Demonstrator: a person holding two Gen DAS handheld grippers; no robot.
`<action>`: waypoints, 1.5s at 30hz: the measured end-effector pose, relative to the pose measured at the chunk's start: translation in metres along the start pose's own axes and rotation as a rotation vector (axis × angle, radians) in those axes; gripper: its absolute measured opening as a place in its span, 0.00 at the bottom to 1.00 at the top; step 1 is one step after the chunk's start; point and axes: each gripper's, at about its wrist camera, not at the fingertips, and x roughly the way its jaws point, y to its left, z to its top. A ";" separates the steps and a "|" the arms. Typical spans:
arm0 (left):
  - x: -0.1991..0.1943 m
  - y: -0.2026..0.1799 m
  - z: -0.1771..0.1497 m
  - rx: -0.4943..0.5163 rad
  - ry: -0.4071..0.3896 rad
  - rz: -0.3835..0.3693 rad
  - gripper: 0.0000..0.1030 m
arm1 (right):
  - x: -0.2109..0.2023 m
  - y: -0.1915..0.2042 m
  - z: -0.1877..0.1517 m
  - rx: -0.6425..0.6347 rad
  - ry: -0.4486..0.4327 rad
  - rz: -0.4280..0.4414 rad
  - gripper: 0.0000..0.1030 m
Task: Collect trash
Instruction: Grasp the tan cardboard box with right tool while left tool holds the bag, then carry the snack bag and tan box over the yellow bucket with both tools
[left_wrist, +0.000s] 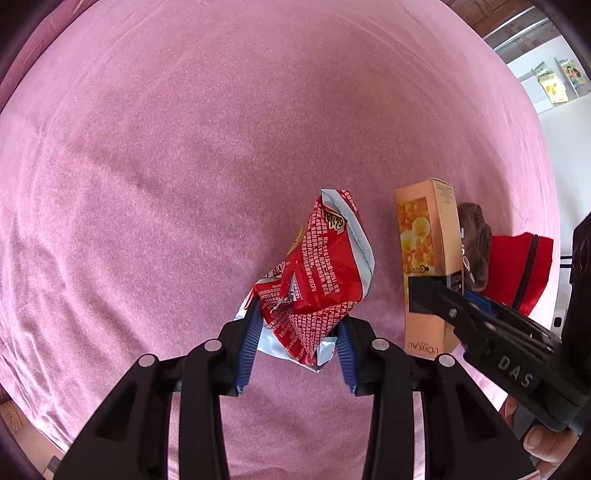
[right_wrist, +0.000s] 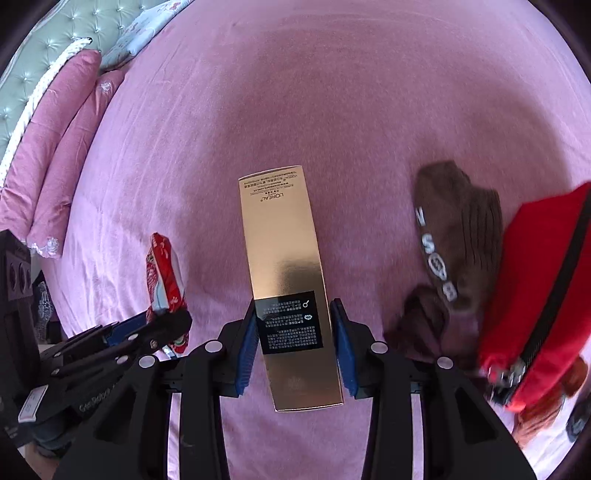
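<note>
My left gripper (left_wrist: 298, 325) is shut on a crumpled red and silver snack wrapper (left_wrist: 317, 273) and holds it above the pink bedspread (left_wrist: 184, 147). The wrapper also shows at the left of the right wrist view (right_wrist: 164, 273). My right gripper (right_wrist: 293, 325) is shut on a long gold L'Oreal carton (right_wrist: 286, 258), gripped near its lower half. In the left wrist view the carton (left_wrist: 424, 251) stands upright to the right of the wrapper, held by the right gripper's fingers (left_wrist: 436, 295).
A brown knitted sock (right_wrist: 454, 236) and a red zipped pouch (right_wrist: 535, 288) lie on the bed at the right. Pink pillows (right_wrist: 55, 155) and a tufted green headboard (right_wrist: 48, 48) are at the far left. A white shelf (left_wrist: 554, 85) stands beyond the bed.
</note>
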 end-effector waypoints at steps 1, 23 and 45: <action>-0.001 -0.002 -0.007 0.010 0.008 0.001 0.37 | -0.002 -0.001 -0.012 0.017 0.004 0.015 0.36; -0.016 -0.114 -0.196 0.515 0.154 -0.071 0.37 | -0.103 -0.082 -0.272 0.511 -0.153 0.017 0.36; 0.021 -0.288 -0.413 0.962 0.354 -0.098 0.37 | -0.189 -0.205 -0.529 0.971 -0.324 -0.047 0.36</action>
